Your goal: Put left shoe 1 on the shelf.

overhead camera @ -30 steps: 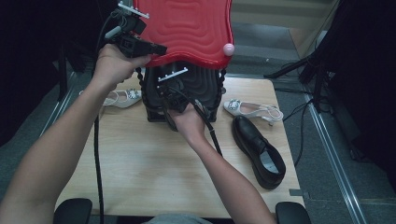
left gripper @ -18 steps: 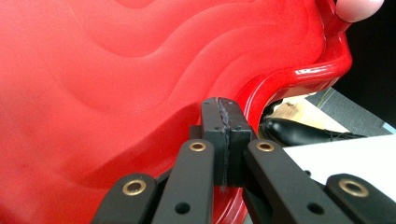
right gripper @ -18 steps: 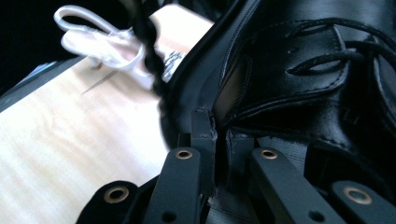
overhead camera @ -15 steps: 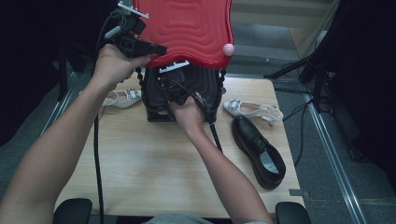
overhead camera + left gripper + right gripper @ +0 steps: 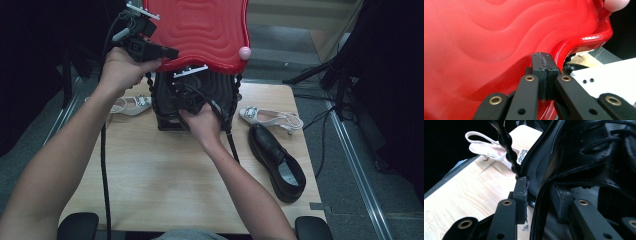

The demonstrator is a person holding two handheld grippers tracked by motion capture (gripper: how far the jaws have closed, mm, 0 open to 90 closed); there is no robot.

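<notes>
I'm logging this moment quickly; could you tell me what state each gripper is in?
Left gripper: closed on the edge of the red lid.
Right gripper: jaws straddling the black case wall; grip cannot be told.

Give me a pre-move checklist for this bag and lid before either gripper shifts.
1. Left gripper shut at the red lid edge, lid raised: ok.
2. Right gripper jaws astride the black bag rim: ok.
3. Right gripper clamped tight on the rim: cannot tell.
4. Black shoe lies clear of the bag: ok.
5. White sandal sits apart from the bag's beaded strap: cannot tell.
</notes>
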